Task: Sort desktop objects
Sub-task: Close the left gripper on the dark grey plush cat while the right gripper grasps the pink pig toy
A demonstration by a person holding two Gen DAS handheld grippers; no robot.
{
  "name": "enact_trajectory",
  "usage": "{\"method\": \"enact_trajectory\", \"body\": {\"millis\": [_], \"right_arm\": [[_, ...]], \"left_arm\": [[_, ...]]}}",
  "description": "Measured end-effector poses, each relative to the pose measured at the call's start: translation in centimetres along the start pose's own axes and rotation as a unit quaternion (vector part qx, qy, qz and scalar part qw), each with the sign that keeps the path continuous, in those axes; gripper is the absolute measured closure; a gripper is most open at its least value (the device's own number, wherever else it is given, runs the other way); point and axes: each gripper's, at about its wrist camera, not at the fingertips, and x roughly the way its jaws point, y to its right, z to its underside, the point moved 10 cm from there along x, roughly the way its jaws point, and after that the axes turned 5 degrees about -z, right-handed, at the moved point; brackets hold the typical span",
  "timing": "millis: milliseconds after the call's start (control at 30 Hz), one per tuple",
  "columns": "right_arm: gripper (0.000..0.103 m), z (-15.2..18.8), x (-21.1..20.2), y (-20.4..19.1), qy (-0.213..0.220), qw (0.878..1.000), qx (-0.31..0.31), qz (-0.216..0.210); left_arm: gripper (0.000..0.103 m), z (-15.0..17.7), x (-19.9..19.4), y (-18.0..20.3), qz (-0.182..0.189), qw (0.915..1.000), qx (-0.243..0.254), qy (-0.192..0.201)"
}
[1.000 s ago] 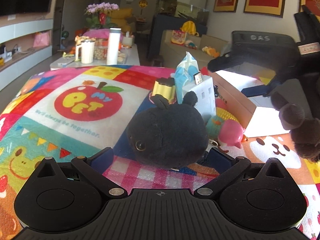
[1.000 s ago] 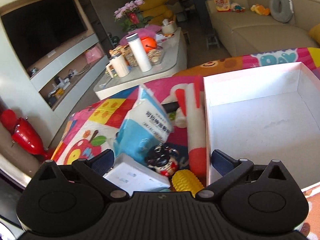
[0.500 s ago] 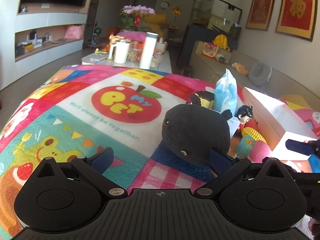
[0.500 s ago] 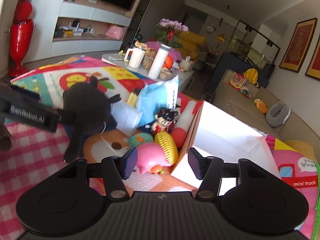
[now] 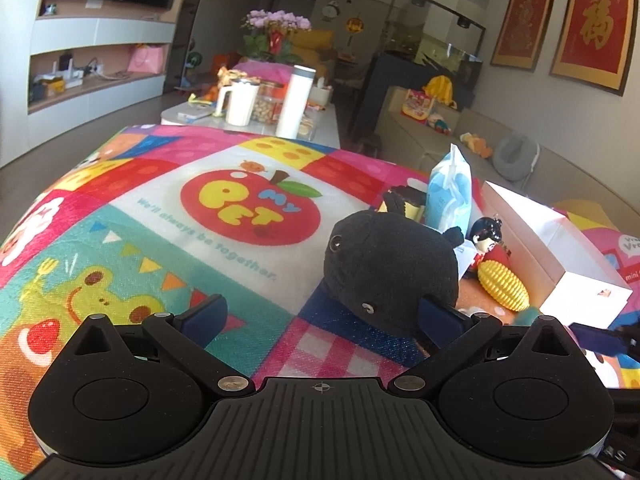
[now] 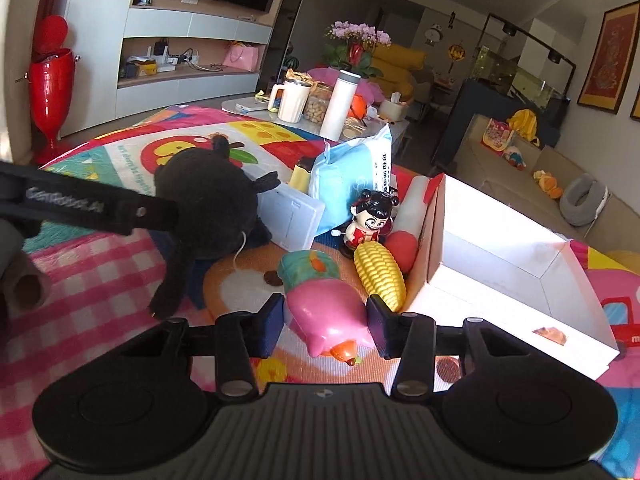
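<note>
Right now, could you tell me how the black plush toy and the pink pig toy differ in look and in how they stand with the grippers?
The black plush toy is dark, fuzzy and rounded; the pink pig toy is glossy, smooth and bright. The plush is clearly the bulkier one. The pig lies between the right gripper pads, whose jaws have just been closing; the plush sits beside the open left gripper, not between its fingers. Both rest on the colourful mat.

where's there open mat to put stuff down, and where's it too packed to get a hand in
Free: the apple print patch and frog print, left of the black plush in the left wrist view. The white box looks nearly empty. Crowded: between plush and box, where the pink pig, corn, doll and blue pack bunch together.
</note>
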Motion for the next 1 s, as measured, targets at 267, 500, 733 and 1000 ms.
{"method": "enact_trajectory", "body": {"millis": [267, 500, 733, 1000], "right_arm": [[0.058, 4.9, -5.4, 2.4, -0.025, 0.999, 0.033, 0.025], [0.051, 4.8, -7.4, 3.9, 0.014, 0.997, 0.064, 0.027], [0.033, 5.4, -7.3, 4.7, 0.025, 0.996, 0.082, 0.029], [0.014, 3.2, -8.7, 13.7, 0.083, 0.975, 0.188, 0.088]], "left_arm": [[0.000, 0.0, -0.3, 0.5, -0.024, 0.9993, 0.025, 0.011], [0.000, 0.6, -0.3, 2.6, -0.012, 0.9965, 0.083, 0.000], [0.000, 1.6, 0.6, 6.1, 0.012, 0.9900, 0.139, -0.017], [0.000, 0.0, 1.1, 7.4, 0.025, 0.9898, 0.140, -0.011]]}}
